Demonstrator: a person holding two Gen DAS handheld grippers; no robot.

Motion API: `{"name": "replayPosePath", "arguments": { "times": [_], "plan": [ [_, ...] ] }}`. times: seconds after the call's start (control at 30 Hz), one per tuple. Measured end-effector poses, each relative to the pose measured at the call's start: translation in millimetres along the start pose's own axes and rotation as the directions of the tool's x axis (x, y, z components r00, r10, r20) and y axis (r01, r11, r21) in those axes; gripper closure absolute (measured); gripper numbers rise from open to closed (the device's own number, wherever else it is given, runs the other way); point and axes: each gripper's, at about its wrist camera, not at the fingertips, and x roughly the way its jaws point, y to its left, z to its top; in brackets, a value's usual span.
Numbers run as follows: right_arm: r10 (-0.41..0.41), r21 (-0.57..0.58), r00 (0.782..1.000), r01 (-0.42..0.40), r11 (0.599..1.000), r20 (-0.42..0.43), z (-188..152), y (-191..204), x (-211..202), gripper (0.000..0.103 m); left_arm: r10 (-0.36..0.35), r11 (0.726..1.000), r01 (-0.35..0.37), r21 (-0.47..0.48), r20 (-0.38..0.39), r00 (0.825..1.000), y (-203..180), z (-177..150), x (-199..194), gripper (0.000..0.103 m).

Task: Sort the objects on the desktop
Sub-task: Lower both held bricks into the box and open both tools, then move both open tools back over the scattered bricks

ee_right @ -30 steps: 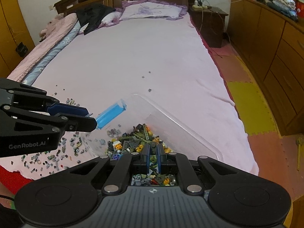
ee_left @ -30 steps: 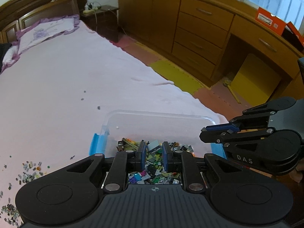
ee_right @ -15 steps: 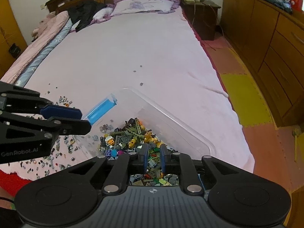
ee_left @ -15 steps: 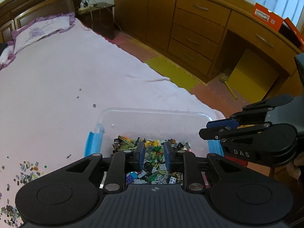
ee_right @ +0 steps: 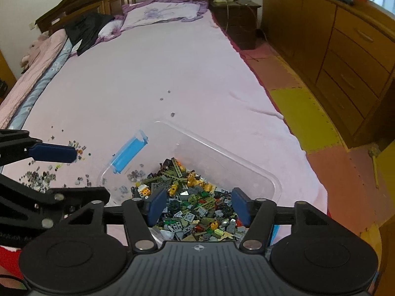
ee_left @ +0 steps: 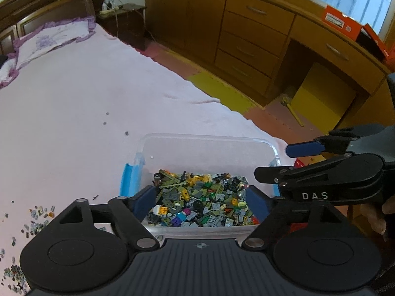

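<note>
A clear plastic bin [ee_left: 207,137] with blue latches [ee_left: 129,180] rests on the pink bed sheet near the bed's right edge. A pile of small mixed building bricks [ee_left: 200,202] fills its near half. My left gripper [ee_left: 201,197] is open, with its fingers spread over the bin's near rim and nothing between them. In the right wrist view the same bin [ee_right: 222,148] and bricks [ee_right: 192,197] lie under my right gripper [ee_right: 197,204], which is open too. Each gripper shows in the other's view: the right gripper [ee_left: 284,161] and the left gripper [ee_right: 79,172].
Several loose bricks [ee_left: 37,222] are scattered on the sheet left of the bin, with a few strays [ee_right: 172,114] beyond it. A pillow [ee_right: 163,12] lies at the headboard. The bed edge, floor mats [ee_right: 303,116] and a wooden dresser [ee_left: 246,39] are on the right.
Both grippers have gone from nearly shut at the bin's near rim to wide open. The cameras have drawn back slightly, so more of the brick pile shows.
</note>
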Motion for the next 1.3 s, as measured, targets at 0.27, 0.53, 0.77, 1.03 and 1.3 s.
{"name": "replayPosePath", "arguments": {
  "times": [0.27,0.53,0.77,1.03,1.3],
  "plan": [
    [-0.025,0.025,1.000,0.025,0.999,-0.008,-8,19,-7,0.021,0.035,0.996,-0.035,-0.079,-0.003,0.999,26,-18,-17,0.009],
    [-0.031,-0.045,0.999,0.030,0.999,-0.024,-10,47,-6,0.015,0.111,0.970,-0.116,-0.214,-0.032,0.993,58,-43,-29,0.005],
    [0.004,-0.132,1.000,-0.007,0.991,-0.026,1,68,3,0.012,0.198,0.911,-0.203,-0.358,-0.050,0.979,86,-65,-41,0.001],
    [0.112,-0.269,0.991,-0.128,0.955,-0.074,7,100,21,0.012,0.307,0.788,-0.329,-0.521,-0.133,0.943,111,-105,-57,0.001],
    [0.193,-0.334,0.975,-0.218,0.917,-0.106,7,151,32,0.012,0.379,0.697,-0.409,-0.589,-0.183,0.907,151,-144,-86,0.001]
  ]
}}
